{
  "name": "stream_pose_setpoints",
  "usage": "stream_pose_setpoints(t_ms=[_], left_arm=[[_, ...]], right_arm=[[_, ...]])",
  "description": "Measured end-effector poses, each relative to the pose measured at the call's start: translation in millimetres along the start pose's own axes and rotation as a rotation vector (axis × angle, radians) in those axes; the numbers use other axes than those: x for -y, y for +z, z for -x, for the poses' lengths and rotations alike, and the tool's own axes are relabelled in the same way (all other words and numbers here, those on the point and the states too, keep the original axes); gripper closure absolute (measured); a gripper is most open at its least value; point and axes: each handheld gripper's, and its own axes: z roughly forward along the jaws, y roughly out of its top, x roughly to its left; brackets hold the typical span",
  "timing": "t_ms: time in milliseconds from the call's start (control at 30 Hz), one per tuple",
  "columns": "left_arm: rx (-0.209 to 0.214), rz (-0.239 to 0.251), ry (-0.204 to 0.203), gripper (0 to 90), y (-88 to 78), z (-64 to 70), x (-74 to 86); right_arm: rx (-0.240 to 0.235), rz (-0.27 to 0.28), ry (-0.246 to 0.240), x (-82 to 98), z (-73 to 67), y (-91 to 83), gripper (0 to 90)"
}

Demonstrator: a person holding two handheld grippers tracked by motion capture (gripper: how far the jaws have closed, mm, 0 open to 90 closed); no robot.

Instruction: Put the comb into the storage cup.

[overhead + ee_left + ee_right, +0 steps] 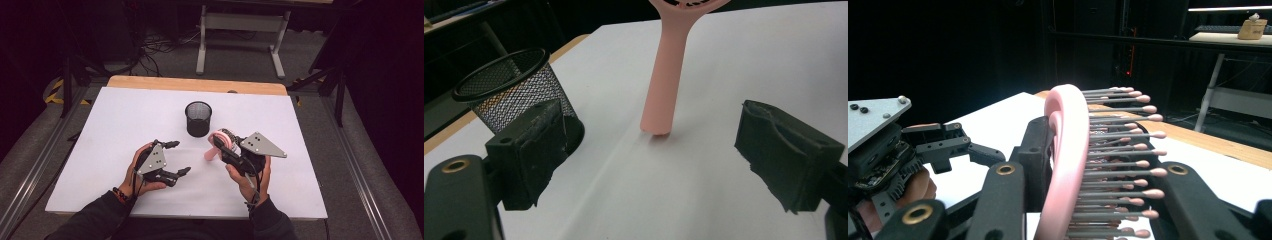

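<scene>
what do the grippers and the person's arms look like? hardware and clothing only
Both grippers are black with two jaws, left gripper and right gripper. Each carries a grey three-cornered plate with dark screw dots. Worn black pads face the jaws; brass-coloured pivot rings mark the links. Dark sleeves; a beaded bracelet on the left wrist.

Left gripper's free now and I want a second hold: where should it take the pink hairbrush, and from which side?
Take the handle, from the left gripper's side: it hangs bare and near upright to the table, while the right gripper clamps the bristled head.
</scene>
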Motion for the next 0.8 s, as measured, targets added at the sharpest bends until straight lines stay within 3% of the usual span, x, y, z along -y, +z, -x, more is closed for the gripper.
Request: stream_pose_setpoints(t_ms=[333,800], left_arm=[[0.017,-0.001,-0.02,11.5,-6.1,-5.1,5.0],[-0.011,-0.01,-0.034,10.7,-22.4,-11.8,12.8]], right_arm=[[0.013,0.012,-0.014,-2.8,3.2,-5.7,62.6],[0.032,0.034,-0.02,-7.3,9.4,-14.0,62.6]])
